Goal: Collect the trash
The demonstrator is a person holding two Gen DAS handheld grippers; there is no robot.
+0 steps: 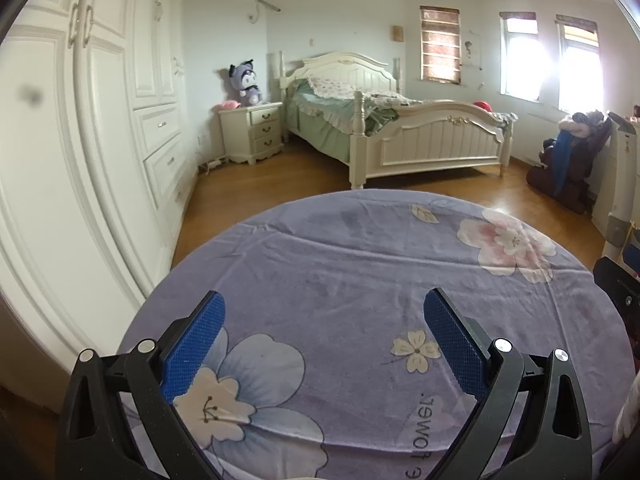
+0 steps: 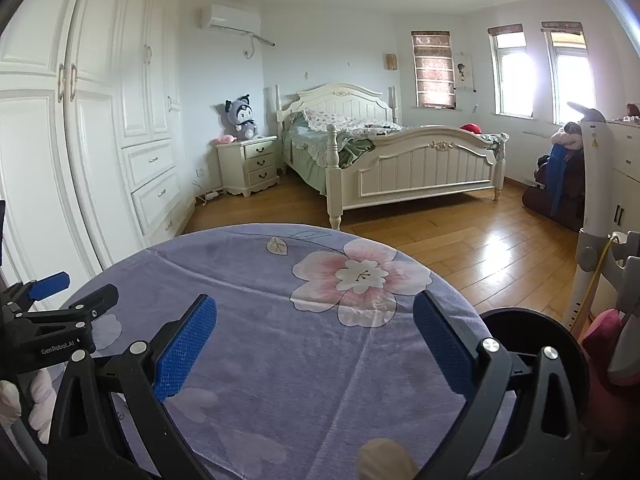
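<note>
Tan lump at the very bottom of the right wrist view, low between the right gripper's arms, over the cloth; too cut off to tell whether trash or not. Black round bin just beside the table's right edge, partly hidden behind the gripper finger.

Right gripper above the flowered cloth, blue pads spread wide, nothing between them. Left gripper likewise over the cloth, jaws wide apart and empty, near the table's left side.

Beyond the table: wood floor, white bed with green bedding, nightstand just left of it with a purple plush on top, white wardrobe along the left wall.
</note>
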